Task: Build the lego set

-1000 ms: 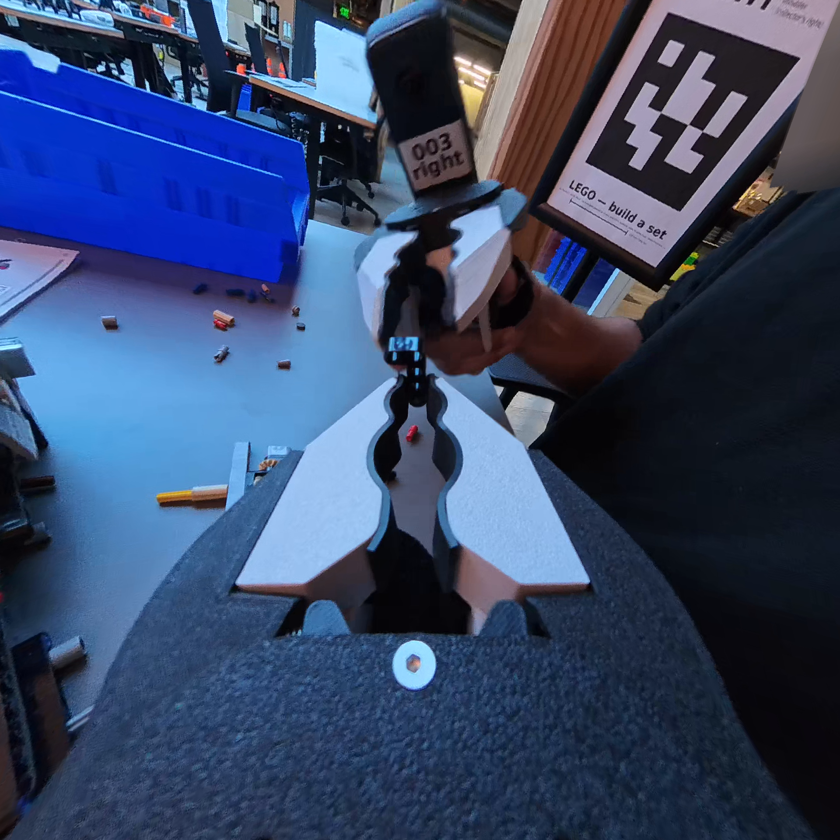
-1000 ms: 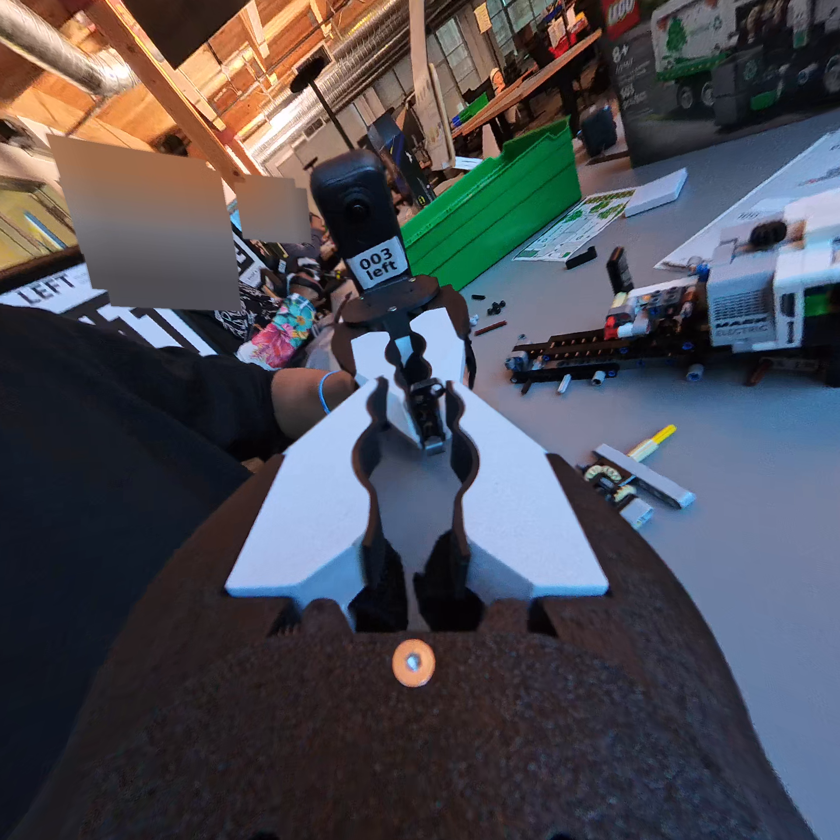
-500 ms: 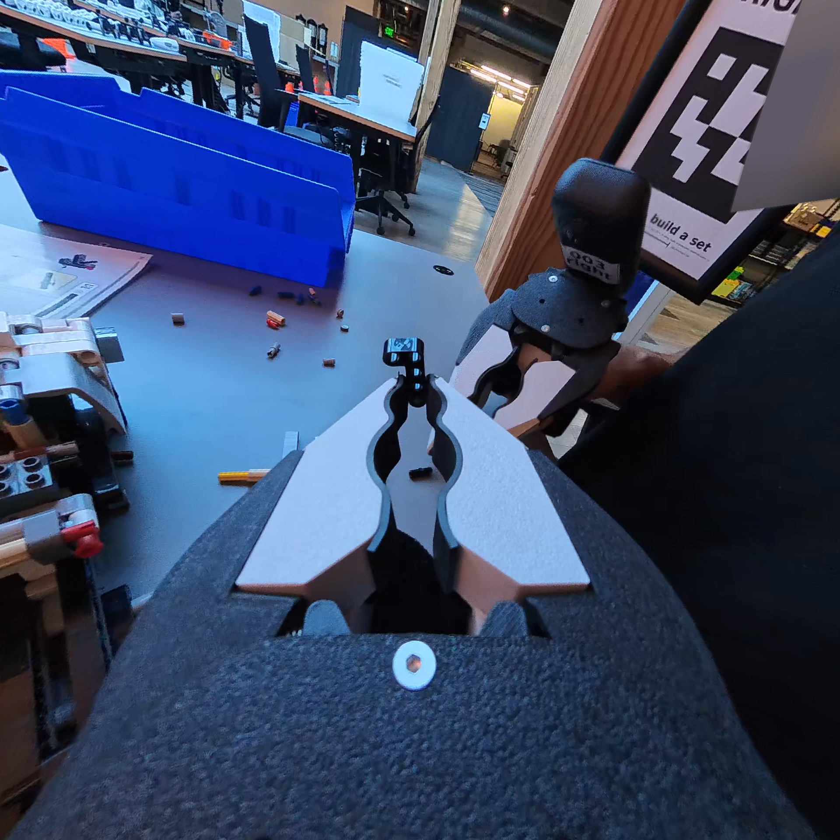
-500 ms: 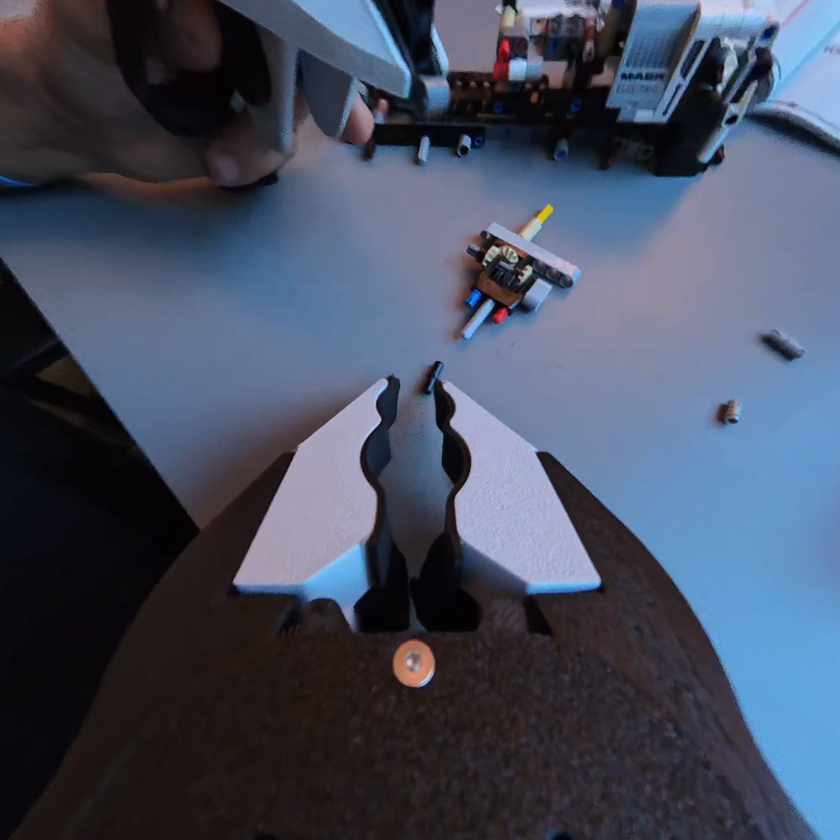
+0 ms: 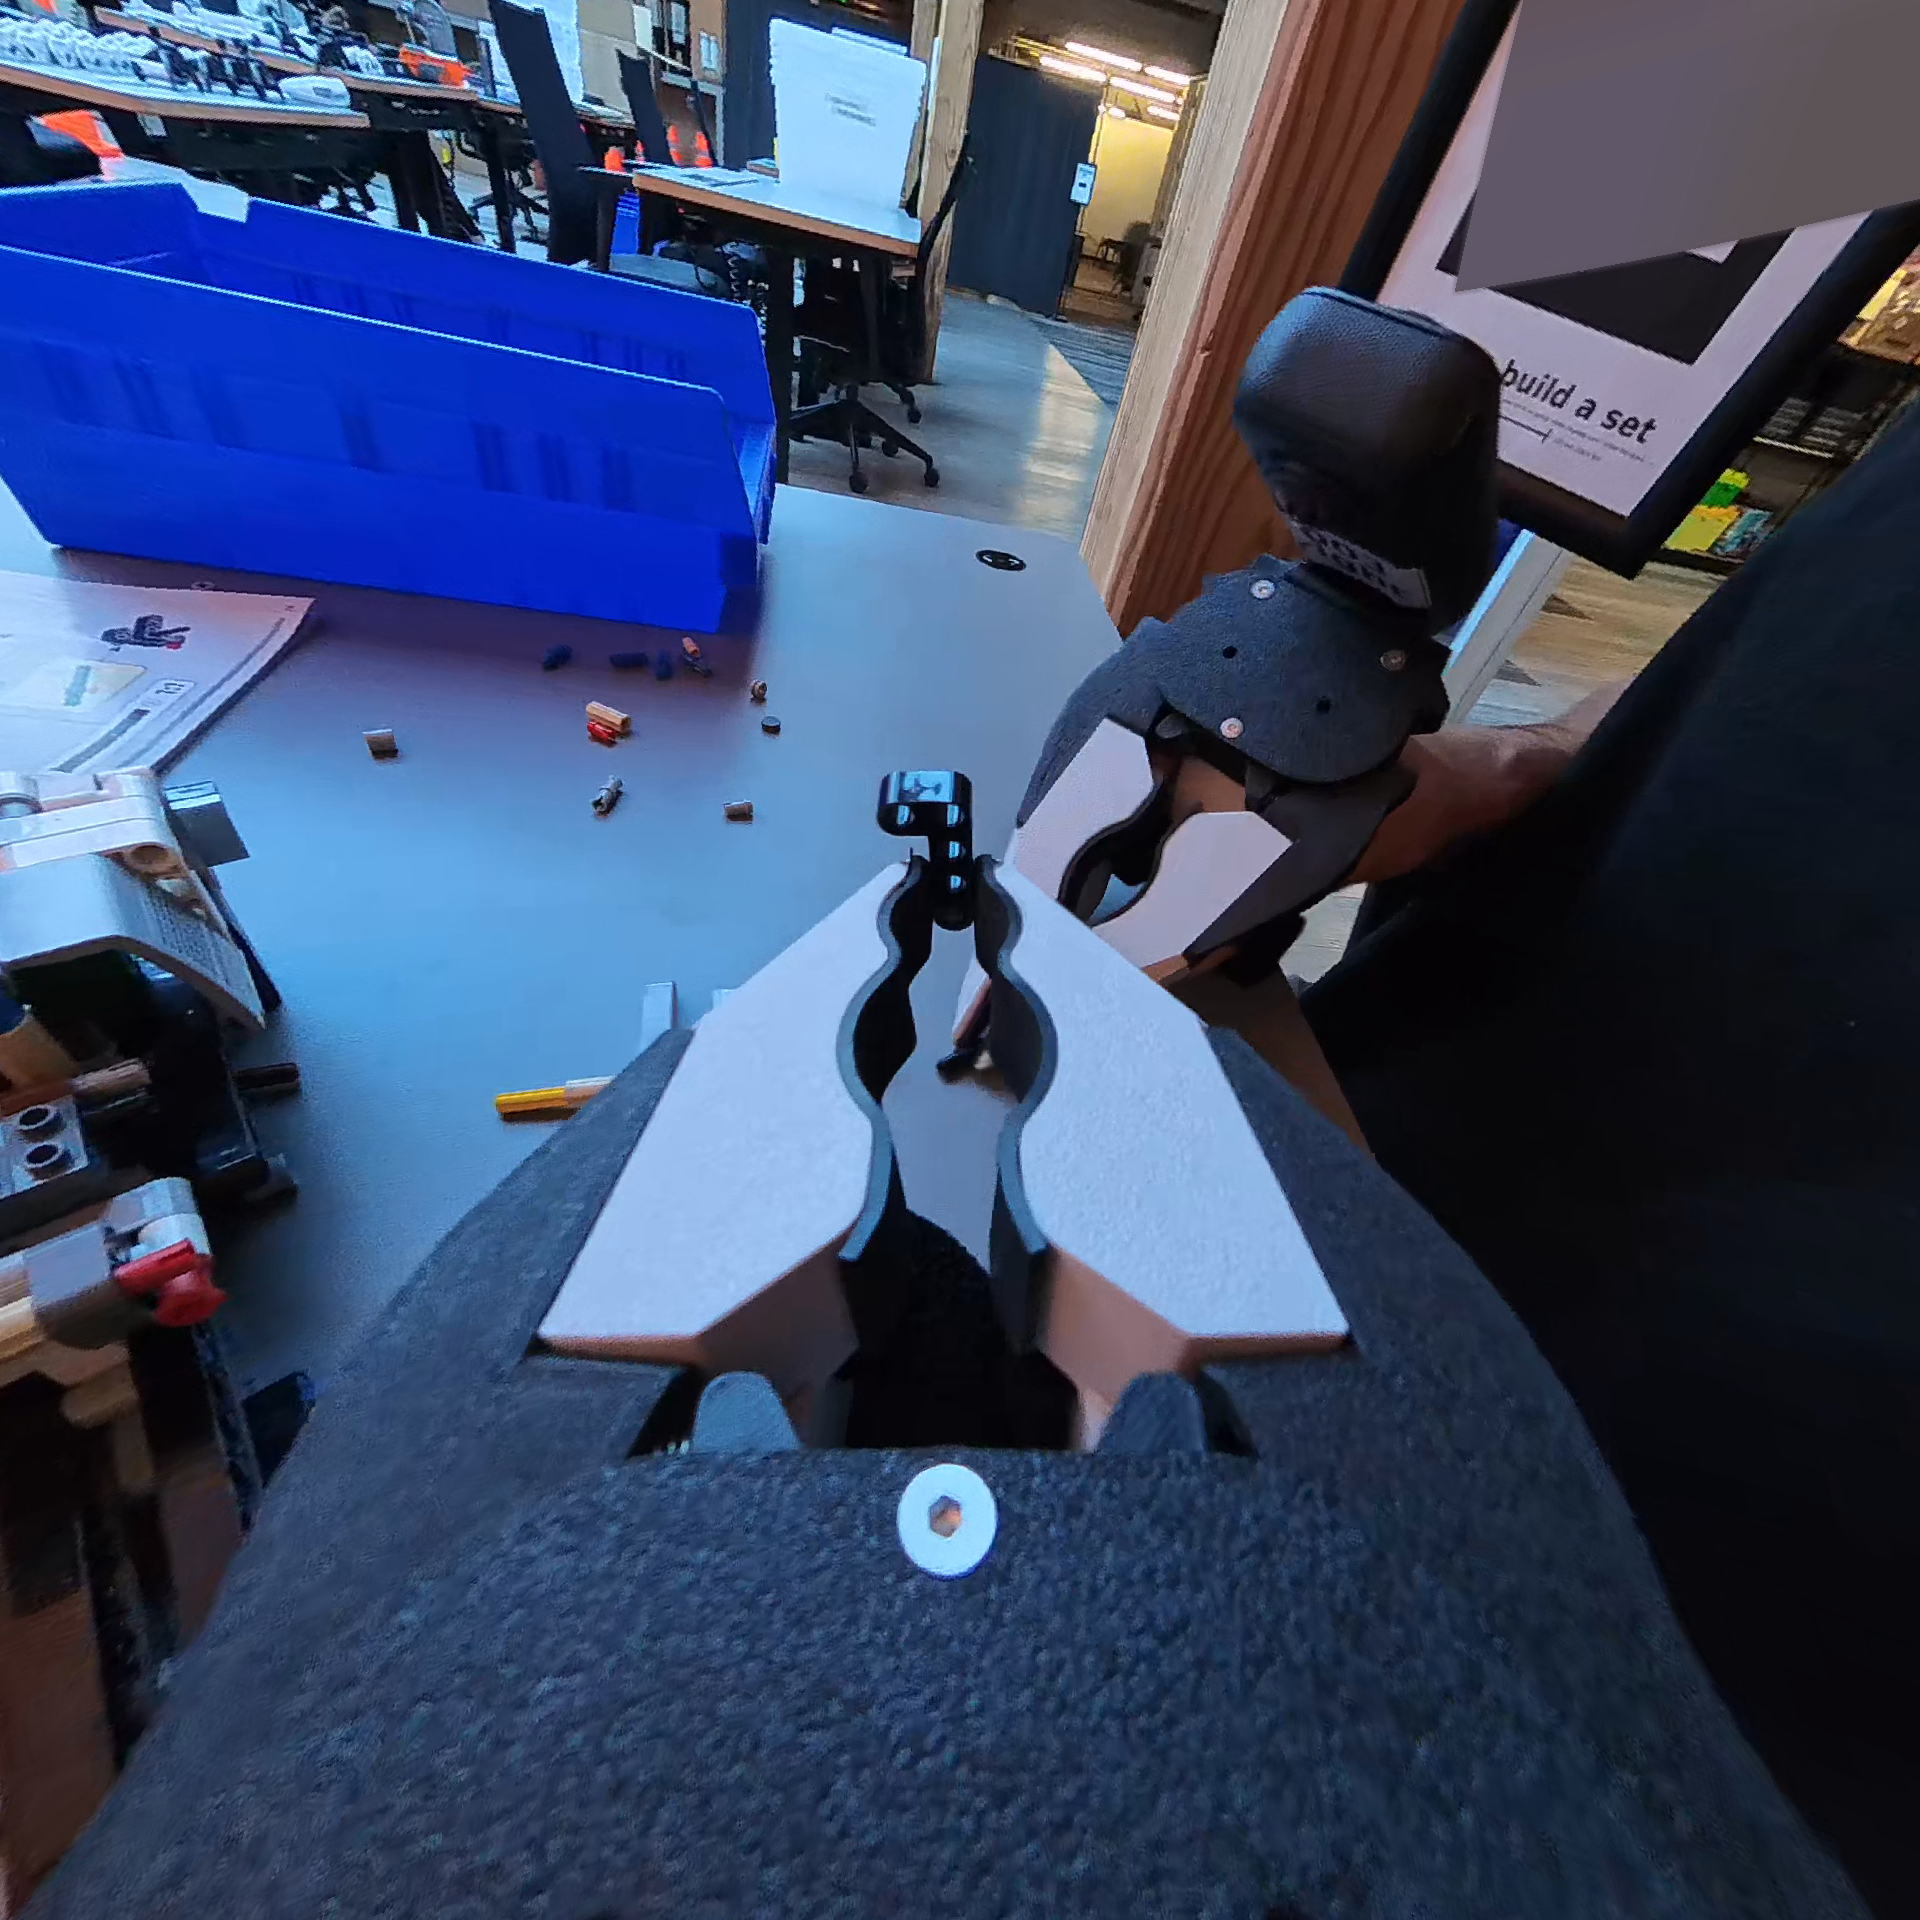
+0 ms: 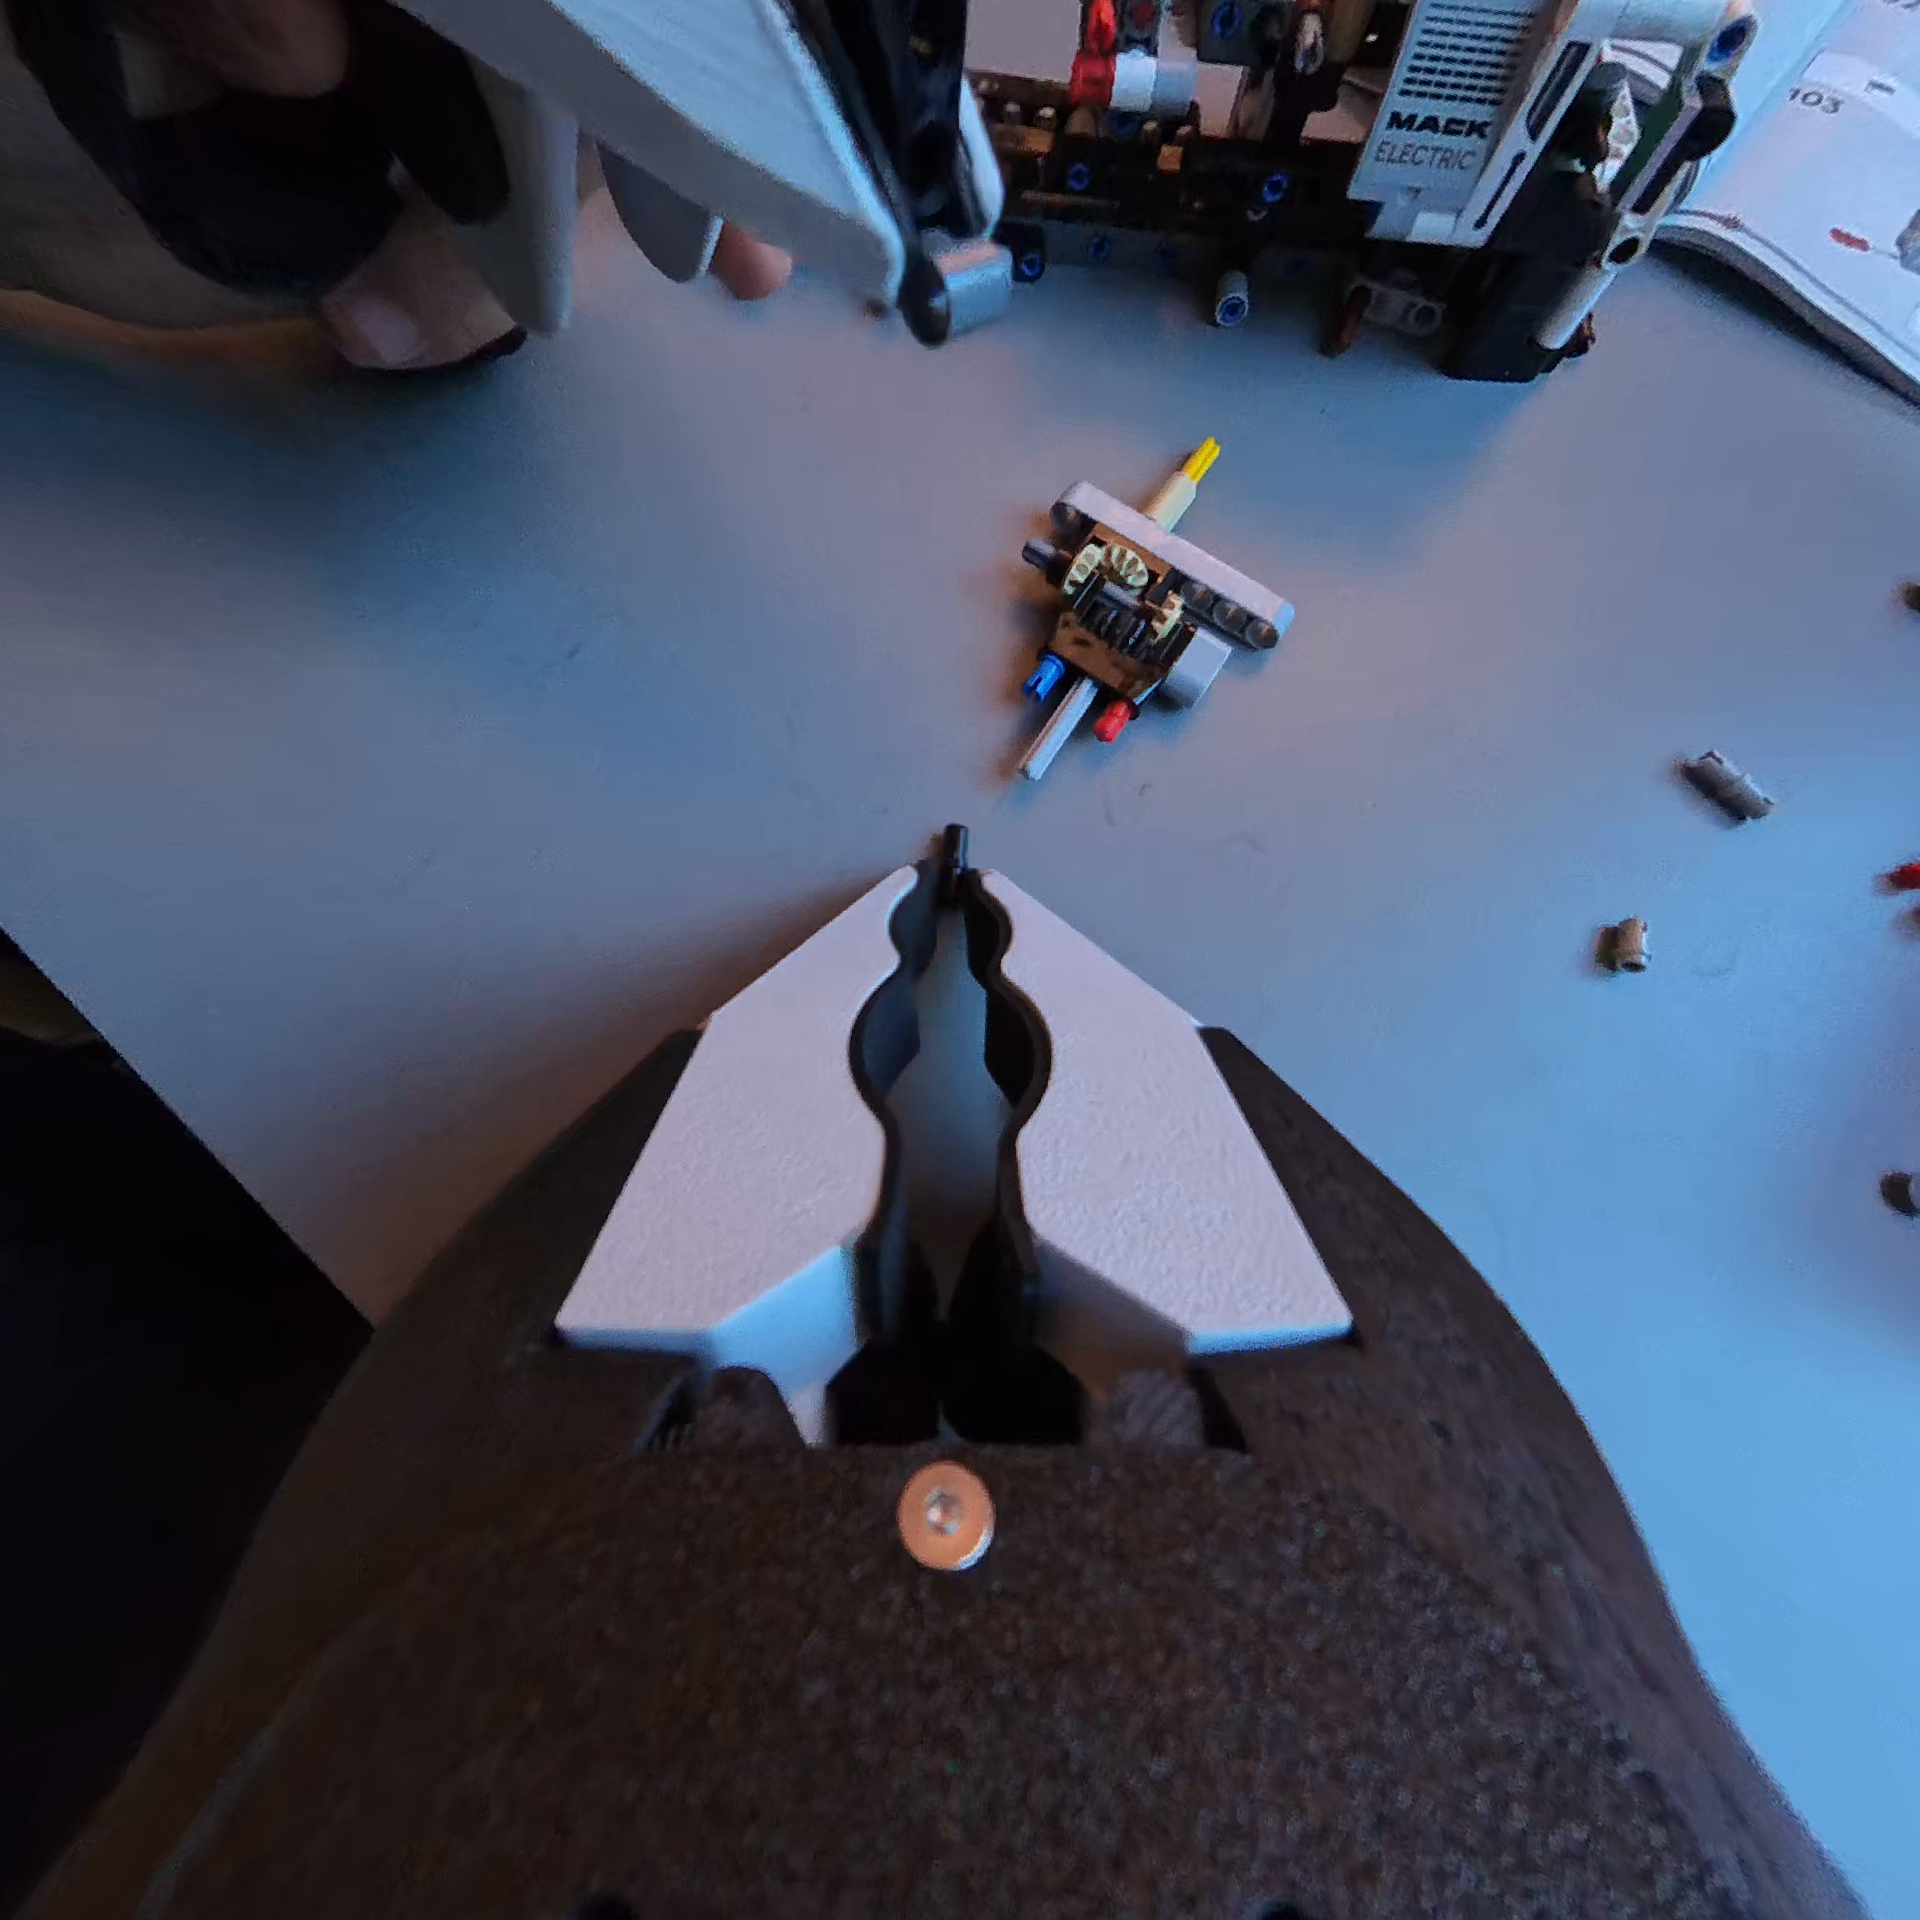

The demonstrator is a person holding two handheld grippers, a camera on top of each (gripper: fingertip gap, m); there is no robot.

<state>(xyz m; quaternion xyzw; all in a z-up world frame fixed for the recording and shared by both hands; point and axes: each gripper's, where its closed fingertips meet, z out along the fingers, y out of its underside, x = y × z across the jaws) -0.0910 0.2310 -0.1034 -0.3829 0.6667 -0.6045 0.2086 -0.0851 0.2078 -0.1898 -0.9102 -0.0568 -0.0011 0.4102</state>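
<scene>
Your left gripper (image 5: 951,883) pinches a black connector piece (image 5: 928,821); your right gripper (image 6: 951,873) nips a small black pin (image 6: 953,847). Truck chassis (image 6: 1455,156), frame top, looks part-built; gear subassembly (image 6: 1143,613) and loose pins (image 5: 608,722) remain unattached.

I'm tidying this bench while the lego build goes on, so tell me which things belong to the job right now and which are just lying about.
In use:
- left tool, shut on black connector piece
- right tool, closed on small black pin
- small gear sub-assembly
- part-built truck
- instruction booklet

Lying about:
- blue bin
- loose small pins
- framed sign
</scene>
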